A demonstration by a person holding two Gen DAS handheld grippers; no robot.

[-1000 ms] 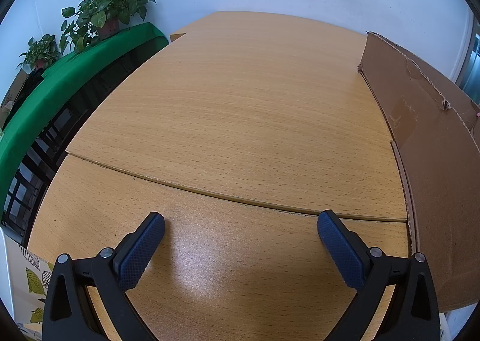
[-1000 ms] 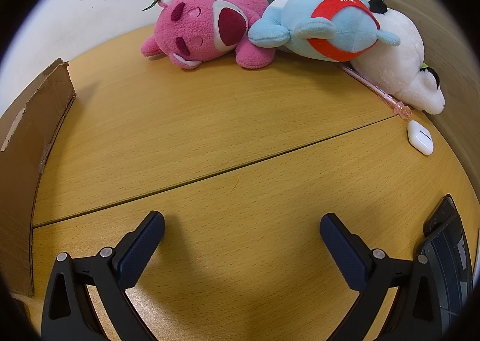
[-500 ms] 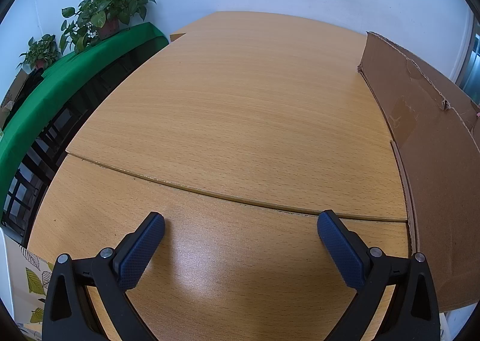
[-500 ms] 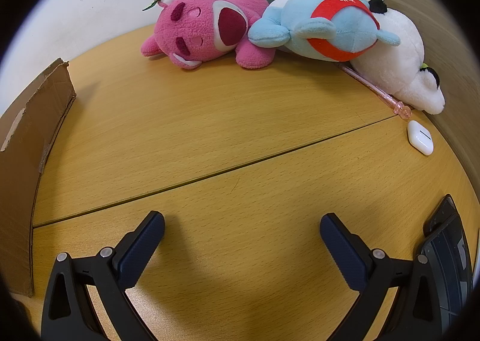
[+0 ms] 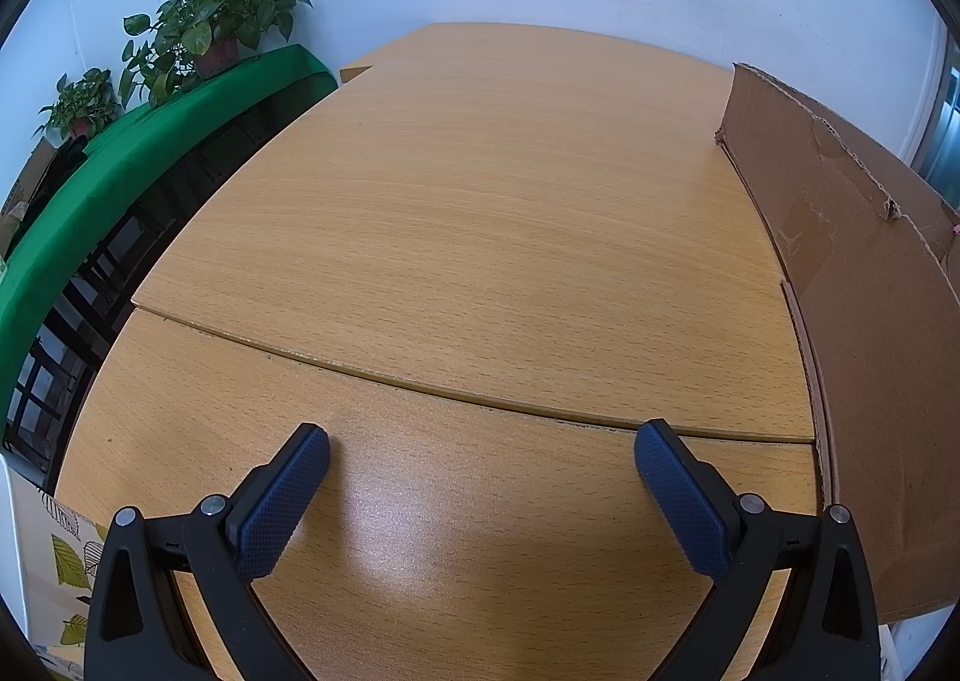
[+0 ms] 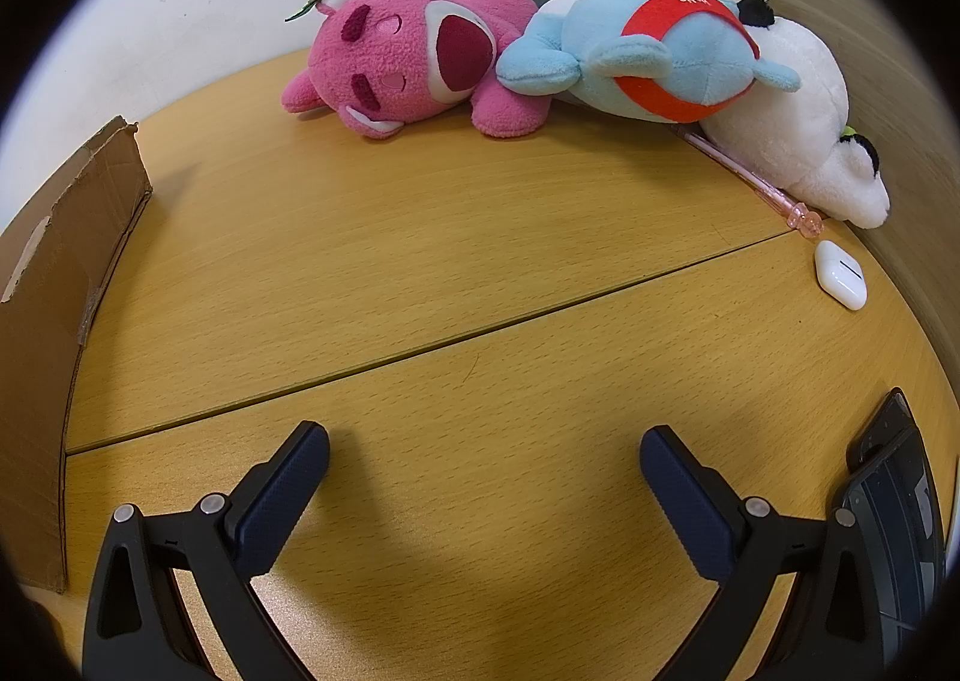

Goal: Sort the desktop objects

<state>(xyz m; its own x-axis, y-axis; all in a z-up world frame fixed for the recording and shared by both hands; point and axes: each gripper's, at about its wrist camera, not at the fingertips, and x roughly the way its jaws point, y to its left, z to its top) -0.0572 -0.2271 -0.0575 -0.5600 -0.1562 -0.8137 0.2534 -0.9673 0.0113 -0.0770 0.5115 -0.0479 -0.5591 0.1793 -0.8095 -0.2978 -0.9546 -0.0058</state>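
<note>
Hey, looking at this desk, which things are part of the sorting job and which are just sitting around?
To sort:
pink plush
blue plush
white plush
pink pen
white earbud case
cardboard box, probably the bin

Just around:
potted plants
green shelf
dark device at the desk edge, unclear

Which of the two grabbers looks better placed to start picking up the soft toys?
Probably the right gripper: open, facing the pink plush, blue plush and white plush. The left gripper, also open, faces only bare table and a cardboard box.
</note>
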